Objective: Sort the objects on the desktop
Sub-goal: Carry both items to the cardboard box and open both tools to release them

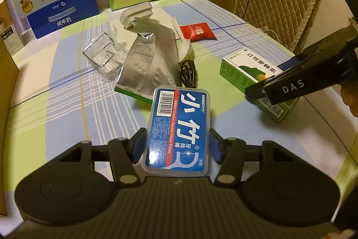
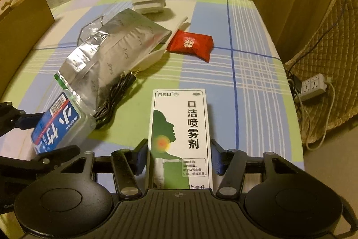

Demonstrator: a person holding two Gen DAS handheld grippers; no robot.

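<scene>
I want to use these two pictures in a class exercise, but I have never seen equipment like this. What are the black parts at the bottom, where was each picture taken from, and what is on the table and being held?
The black parts are hand-held grippers, one in each of a person's hands; no robot arm is involved. Each carries a camera looking forward along its two fingers, so each picture is one gripper's own view.

In the left view, the left gripper is closed on a blue floss box. In the right view, the right gripper is closed on a white and green spray box. Each view also catches the other gripper at its edge.

On the checked tablecloth lie a silver foil bag, a red packet, a coiled black cable and a clear glass container. Cartons stand along the far edge.
</scene>
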